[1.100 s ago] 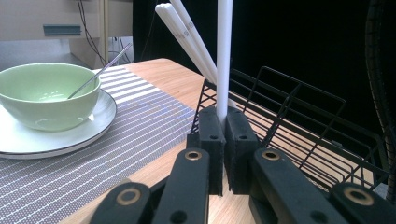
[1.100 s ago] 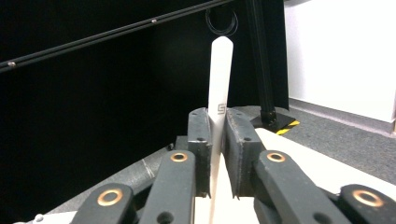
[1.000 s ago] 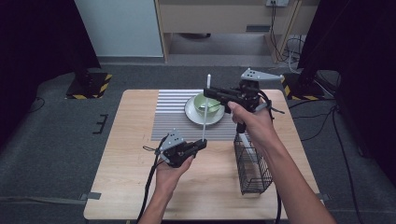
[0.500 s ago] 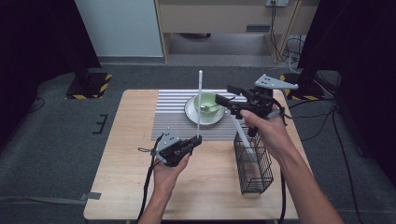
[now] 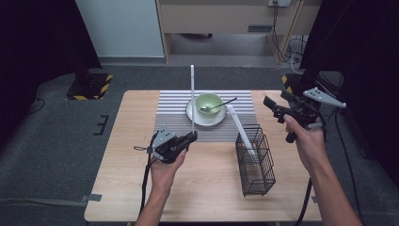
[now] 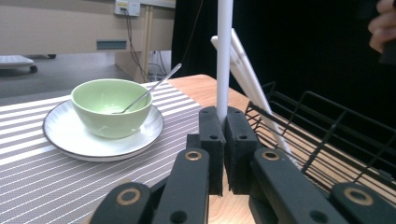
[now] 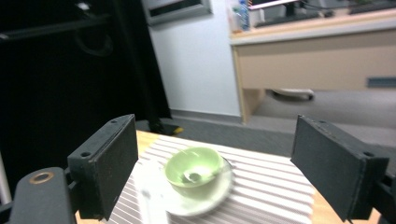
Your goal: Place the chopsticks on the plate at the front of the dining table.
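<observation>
A white chopstick (image 5: 192, 99) is held upright in the left claw (image 5: 190, 137), whose jaws are clamped together on its lower end, above the near edge of the striped mat (image 5: 174, 120). A second white stick (image 5: 241, 129) is leaned in the black wire basket (image 5: 255, 160), its upper end resting just beside the plate (image 5: 194, 115) that carries the green bowl (image 5: 208, 103). The right claw (image 5: 275, 107) is held above the table's (image 5: 141, 188) right edge; its jaws have just been opening and are seen apart, with nothing between them.

A slip is judged possible: the chopstick is gripped only at its foot, so a quick swing could tip it within the jaws. The spoon (image 5: 221, 105) handle juts out over the bowl rim and could be caught on the way across. The basket is light and narrow, and a sideways knock could topple it. Open room is found on the bare wood in front of the left hand; the basket's far right side lies near the table edge.
</observation>
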`<control>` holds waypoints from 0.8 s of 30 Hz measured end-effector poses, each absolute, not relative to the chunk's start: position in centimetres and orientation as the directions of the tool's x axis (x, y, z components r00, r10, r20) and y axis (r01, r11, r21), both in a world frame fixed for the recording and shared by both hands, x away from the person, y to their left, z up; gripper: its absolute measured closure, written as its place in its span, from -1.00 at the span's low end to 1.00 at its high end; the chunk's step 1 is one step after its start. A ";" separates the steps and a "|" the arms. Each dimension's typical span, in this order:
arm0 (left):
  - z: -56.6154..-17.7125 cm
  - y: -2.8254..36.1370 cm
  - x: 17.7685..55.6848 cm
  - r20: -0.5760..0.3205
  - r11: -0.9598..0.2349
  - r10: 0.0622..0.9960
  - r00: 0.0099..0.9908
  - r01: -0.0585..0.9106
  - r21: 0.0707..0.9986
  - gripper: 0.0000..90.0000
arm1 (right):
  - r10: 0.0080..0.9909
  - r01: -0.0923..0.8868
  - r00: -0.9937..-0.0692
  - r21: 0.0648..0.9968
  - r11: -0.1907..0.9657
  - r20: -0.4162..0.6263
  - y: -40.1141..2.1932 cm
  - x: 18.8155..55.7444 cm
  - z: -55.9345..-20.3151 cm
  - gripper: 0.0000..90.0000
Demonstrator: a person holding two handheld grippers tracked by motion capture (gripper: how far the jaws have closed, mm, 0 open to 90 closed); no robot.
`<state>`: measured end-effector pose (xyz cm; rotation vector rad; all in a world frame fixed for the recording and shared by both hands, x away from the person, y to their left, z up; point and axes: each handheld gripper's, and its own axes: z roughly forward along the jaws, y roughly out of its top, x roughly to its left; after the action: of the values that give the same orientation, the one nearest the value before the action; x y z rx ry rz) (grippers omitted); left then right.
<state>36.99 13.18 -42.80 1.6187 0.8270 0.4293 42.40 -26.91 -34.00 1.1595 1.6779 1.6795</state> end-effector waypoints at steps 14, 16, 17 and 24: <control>-43.1 14.0 38.2 -0.154 -0.049 0.755 0.637 0.290 0.956 0.93 | 0.914 0.331 -0.334 0.936 -0.116 0.231 -30.2 41.6 -41.5 -0.70; -43.3 13.9 38.4 -0.155 -0.051 0.761 0.630 0.296 0.954 0.93 | 0.922 0.344 -0.319 0.933 -0.106 0.222 -30.3 41.2 -43.2 -0.71; -43.3 13.8 38.4 -0.150 -0.055 0.764 0.627 0.295 0.954 0.93 | 0.927 0.347 -0.311 0.933 -0.096 0.211 -30.3 41.1 -43.8 -0.71; -43.3 13.8 38.7 -0.136 -0.052 0.802 0.581 0.296 0.954 0.93 | 0.950 0.360 -0.263 0.931 -0.063 0.166 -31.4 40.6 -46.1 -0.69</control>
<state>38.73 13.80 -43.29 1.6238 0.9384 0.5313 40.55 -31.41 -46.08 1.4115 1.6433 1.3306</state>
